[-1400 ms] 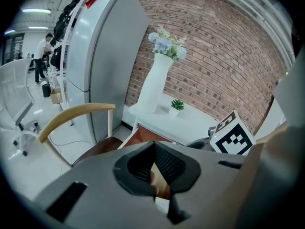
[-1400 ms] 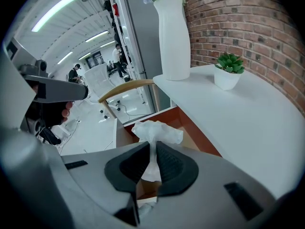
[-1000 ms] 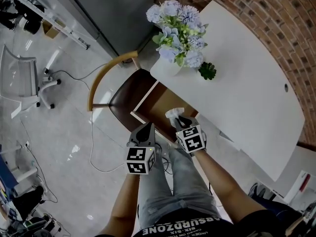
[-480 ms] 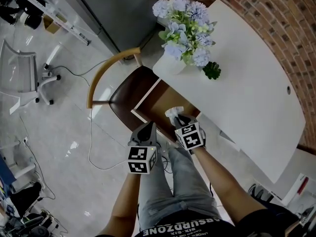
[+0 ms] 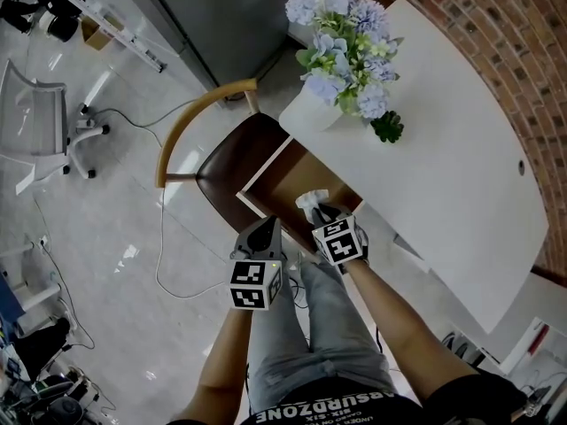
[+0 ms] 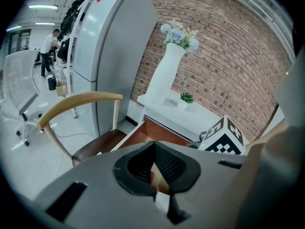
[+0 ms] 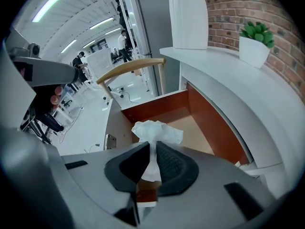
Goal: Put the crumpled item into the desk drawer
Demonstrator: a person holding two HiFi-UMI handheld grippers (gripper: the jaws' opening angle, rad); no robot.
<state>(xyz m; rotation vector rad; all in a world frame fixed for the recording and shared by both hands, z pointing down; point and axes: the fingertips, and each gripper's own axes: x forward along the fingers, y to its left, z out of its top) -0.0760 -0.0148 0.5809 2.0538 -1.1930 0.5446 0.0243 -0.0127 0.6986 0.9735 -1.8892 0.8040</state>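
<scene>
While the right gripper (image 7: 152, 148) pinches the crumpled tissue (image 7: 157, 131) between narrowed jaws, tissue held above the open desk drawer (image 7: 205, 130), left gripper (image 6: 152, 145) alongside, jaws together, nothing between them.

White surface (image 5: 461, 175) with a curved front edge, back against a brick wall. On it, at the far-left end: tall white vase (image 5: 310, 111) with blue and white flowers (image 5: 345, 34), upright; small potted plant (image 5: 387, 129) just beside the vase, apart from it. Rest of the top is bare white. Drawer (image 5: 306, 180) under the front edge pulled open, brown wood inside. Floor (image 5: 106, 211) is glossy grey tile; on it a chair (image 5: 226, 171) with curved wooden back and dark seat next to the drawer, a white office chair (image 5: 40, 122) well apart, and a thin cable (image 5: 159, 246) trailing across.
</scene>
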